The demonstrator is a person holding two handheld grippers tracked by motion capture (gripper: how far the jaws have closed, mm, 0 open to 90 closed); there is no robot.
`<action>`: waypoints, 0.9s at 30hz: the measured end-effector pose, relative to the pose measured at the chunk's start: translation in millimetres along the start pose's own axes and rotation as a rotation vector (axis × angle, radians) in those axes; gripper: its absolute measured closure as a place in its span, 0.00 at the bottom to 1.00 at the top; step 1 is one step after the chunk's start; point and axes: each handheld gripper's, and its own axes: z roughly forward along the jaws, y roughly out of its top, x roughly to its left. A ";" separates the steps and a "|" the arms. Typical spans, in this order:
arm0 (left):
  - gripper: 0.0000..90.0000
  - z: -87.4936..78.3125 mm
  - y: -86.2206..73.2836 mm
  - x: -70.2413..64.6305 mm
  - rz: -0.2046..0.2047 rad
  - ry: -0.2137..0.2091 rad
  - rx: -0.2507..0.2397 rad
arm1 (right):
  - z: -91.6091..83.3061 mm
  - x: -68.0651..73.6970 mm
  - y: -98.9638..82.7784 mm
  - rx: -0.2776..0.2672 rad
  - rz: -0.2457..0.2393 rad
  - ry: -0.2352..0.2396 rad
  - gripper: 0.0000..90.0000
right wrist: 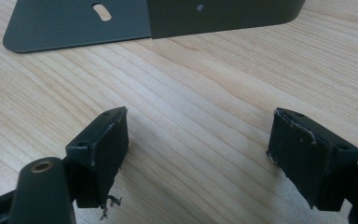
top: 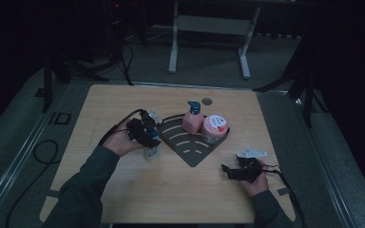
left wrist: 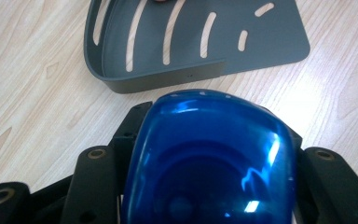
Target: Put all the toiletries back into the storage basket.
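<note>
High view: left gripper clamped on a blue-topped bottle just beside the near-left edge of the grey slotted corner rack, with a pink pump bottle and a pink-lidded jar already standing at the rack's back. Right gripper parked low on the wooden table, well apart from the rack, jaws spread on nothing.

Best handled, by the look of it, with a lift clear of the rack's raised wall, a short carry over the open slotted floor, and a level set-down short of the two pink containers before letting go.

Left gripper view: glossy blue bottle pinched between both jaws, rack wall directly ahead. From overhead, that grip hidden under hand and gripper body.

Right gripper view: pads wide apart over bare wood, rack corner beyond.
</note>
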 end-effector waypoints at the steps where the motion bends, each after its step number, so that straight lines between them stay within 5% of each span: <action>1: 0.51 0.1 0.2 0.3 0.003 0.002 0.003 | 0.0 0.0 0.0 0.000 -0.001 0.000 0.22; 27: 0.53 4.1 8.5 2.5 0.046 -0.003 0.112 | 0.0 0.0 0.0 0.001 0.000 0.000 0.22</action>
